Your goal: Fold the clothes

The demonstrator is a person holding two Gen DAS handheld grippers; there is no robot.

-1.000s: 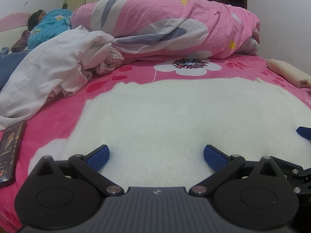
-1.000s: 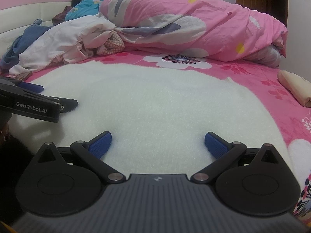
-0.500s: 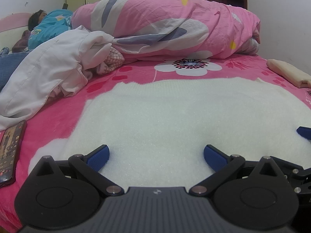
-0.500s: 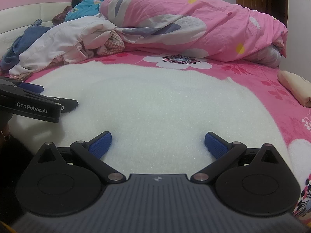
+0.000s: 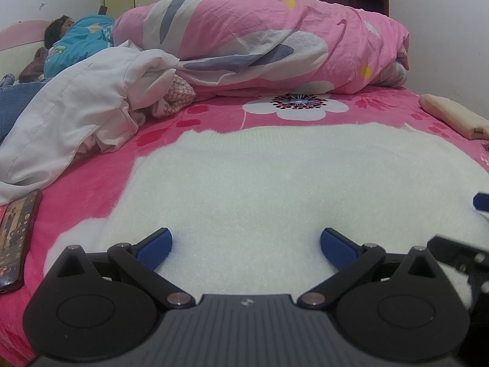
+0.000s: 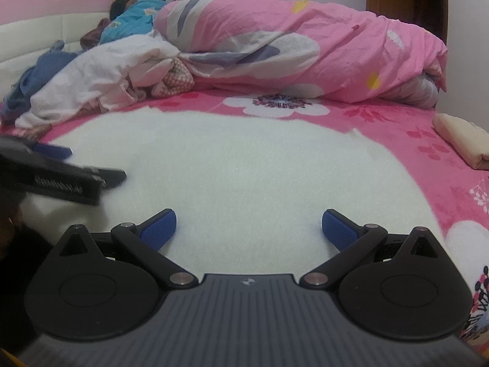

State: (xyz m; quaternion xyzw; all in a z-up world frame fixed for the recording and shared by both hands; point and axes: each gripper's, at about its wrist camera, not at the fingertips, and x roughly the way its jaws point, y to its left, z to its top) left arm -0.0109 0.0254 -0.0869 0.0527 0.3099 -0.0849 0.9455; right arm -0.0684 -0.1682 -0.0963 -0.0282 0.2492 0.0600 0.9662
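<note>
- Left gripper (image 5: 246,246) nearest in its own view, jaws spread wide, nothing between the blue pads (image 5: 154,247), poised over the near edge of the white sweater (image 5: 290,183).
- Right gripper (image 6: 249,228) likewise at the near edge, jaws wide apart and empty, blue pads (image 6: 337,229) low over the same white sweater (image 6: 244,165).
- Seen in the right wrist view at the left edge: side of the left gripper (image 6: 58,180), blurred, just above the sweater's left part.
- Seen in the left wrist view at the right edge: a blue tip and black linkage of the right gripper (image 5: 481,202).
- White sweater spread flat on the pink floral bedsheet (image 5: 91,180), filling the middle of the bed from near edge to mid-distance.
- Phone (image 5: 15,238) with lit screen lying on the sheet at near left, just beside the sweater's corner.
- Folded cream cloth (image 5: 452,116) at the right edge of the bed, apart from the sweater.
- Heap of white and pale pink clothes (image 5: 76,113) at mid-left, blue garment (image 6: 36,82) behind it.
- Rolled pink quilt (image 5: 275,46) across the far side of the bed.
- Person in a turquoise top (image 5: 79,42) lying at far left by the headboard (image 6: 45,33).
</note>
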